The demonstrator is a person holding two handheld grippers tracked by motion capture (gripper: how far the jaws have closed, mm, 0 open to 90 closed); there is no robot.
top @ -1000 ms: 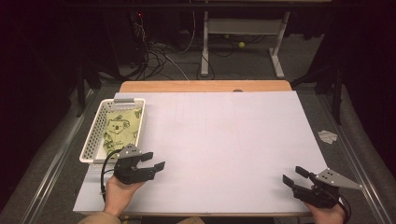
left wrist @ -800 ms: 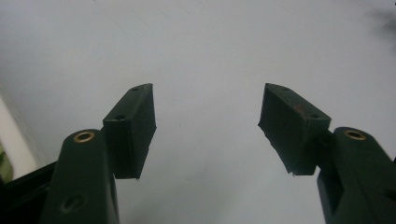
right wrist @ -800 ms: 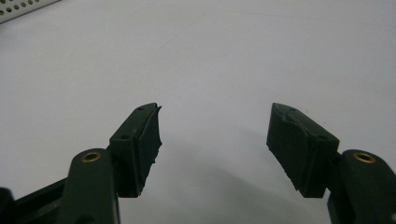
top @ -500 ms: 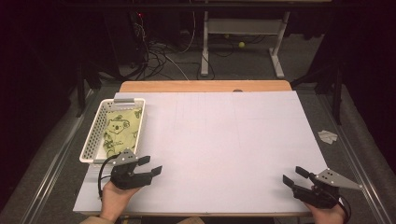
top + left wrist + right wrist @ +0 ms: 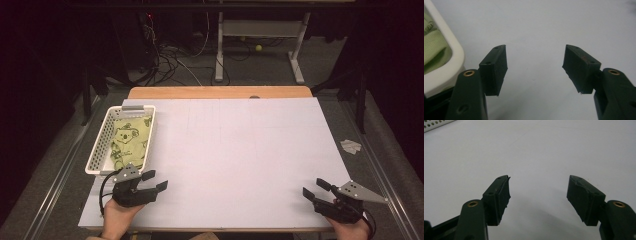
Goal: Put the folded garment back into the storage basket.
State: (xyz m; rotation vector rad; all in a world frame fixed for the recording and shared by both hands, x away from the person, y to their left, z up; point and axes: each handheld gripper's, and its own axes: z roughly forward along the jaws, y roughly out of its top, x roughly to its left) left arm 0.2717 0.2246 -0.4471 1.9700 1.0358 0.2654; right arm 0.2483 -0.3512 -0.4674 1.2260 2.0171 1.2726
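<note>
A white perforated basket stands at the left edge of the white table top. A green cloth with a koala print lies in it. My left gripper rests just below the basket's near end, open, with nothing between its fingers. In the left gripper view the left gripper is over bare table, with the basket rim and the cloth at the left. My right gripper sits open at the near right corner. The right gripper view has the right gripper empty over the table.
A wooden strip runs along the table's far edge. Beyond it the floor holds cables, a desk frame and a small yellow ball. A scrap of paper lies on the floor to the right.
My left hand has drawn back a little toward the near table edge, with its jaws unchanged. The right hand has not moved.
</note>
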